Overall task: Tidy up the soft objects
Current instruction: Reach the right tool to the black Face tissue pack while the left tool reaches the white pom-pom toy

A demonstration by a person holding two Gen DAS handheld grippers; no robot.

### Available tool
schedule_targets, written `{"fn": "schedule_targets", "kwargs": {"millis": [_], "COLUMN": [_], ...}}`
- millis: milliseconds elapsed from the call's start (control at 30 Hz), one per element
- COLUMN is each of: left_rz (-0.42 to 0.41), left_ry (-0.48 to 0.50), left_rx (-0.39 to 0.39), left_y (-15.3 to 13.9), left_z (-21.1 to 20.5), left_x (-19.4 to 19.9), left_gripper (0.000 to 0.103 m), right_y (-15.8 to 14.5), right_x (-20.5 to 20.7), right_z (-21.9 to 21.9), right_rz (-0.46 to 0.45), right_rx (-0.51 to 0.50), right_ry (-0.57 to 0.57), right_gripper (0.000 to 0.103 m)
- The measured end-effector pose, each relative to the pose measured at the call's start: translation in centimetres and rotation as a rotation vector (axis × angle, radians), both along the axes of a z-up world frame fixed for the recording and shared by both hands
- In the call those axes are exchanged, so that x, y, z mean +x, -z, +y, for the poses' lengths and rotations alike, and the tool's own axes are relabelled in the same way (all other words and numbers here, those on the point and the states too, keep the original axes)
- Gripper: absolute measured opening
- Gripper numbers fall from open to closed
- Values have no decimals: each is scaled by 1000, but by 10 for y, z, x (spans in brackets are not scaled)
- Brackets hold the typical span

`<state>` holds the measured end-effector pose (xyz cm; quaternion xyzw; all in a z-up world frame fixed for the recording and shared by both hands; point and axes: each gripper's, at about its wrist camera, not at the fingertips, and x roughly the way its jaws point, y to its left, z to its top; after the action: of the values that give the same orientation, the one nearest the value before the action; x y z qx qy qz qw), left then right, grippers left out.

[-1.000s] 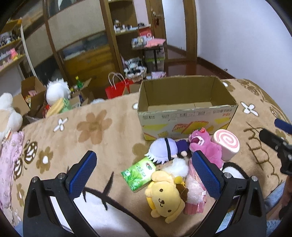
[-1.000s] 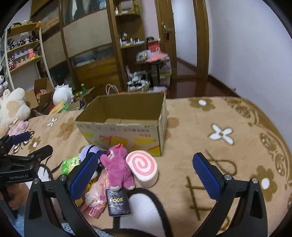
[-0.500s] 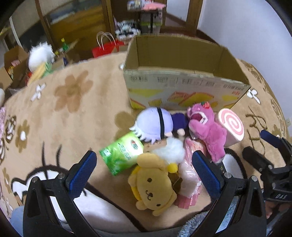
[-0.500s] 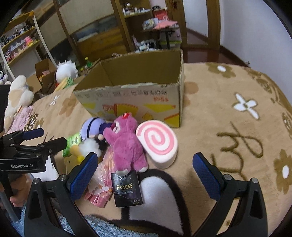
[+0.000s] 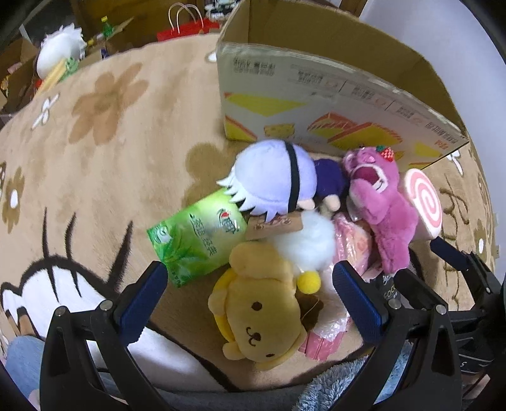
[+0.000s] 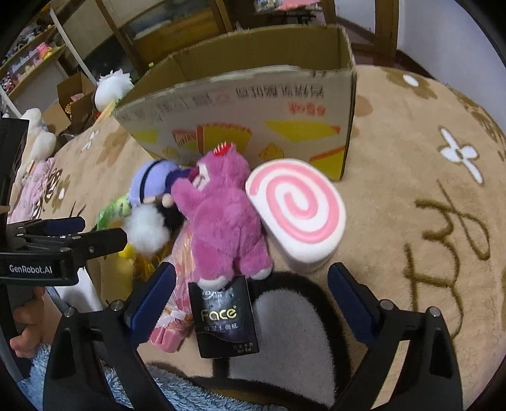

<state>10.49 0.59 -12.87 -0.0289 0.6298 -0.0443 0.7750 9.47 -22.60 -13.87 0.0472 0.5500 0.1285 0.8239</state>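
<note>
Both grippers are closing in on the toy pile, which now looms larger. Left gripper (image 5: 249, 297), jaws spread, is straddling the yellow dog plush (image 5: 259, 313). Right gripper (image 6: 251, 303), jaws spread, is framing the black tissue pack (image 6: 225, 319) below the pink bear (image 6: 221, 218), beside the cardboard box (image 6: 253, 104).

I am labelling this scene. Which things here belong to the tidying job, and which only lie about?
For the job: yellow dog plush, pink bear, purple-haired doll, swirl cushion, green packet, black tissue pack, cardboard box.

Lying about: red bag, white plush.
</note>
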Motion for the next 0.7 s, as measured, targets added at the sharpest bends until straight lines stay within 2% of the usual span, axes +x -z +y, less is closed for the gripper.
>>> {"fn": "schedule_targets", "kwargs": {"millis": [400,600,700], "left_rz": [103,117,130], "left_ry": [-26,-11,-15], "left_rx": [-13,11,10], "left_y": [32,39,43], "left_z": [11,8,4], "left_x": [12,12,15], "left_gripper": [103,102,98], "right_y": [30,34,34], "right_x": [3,3,2], "right_z": [10,13,13], "right_rz": [104,126,126], "right_rx": [16,3,5], "right_ry": [-38,-78,-87], "right_gripper": [96,87,81]}}
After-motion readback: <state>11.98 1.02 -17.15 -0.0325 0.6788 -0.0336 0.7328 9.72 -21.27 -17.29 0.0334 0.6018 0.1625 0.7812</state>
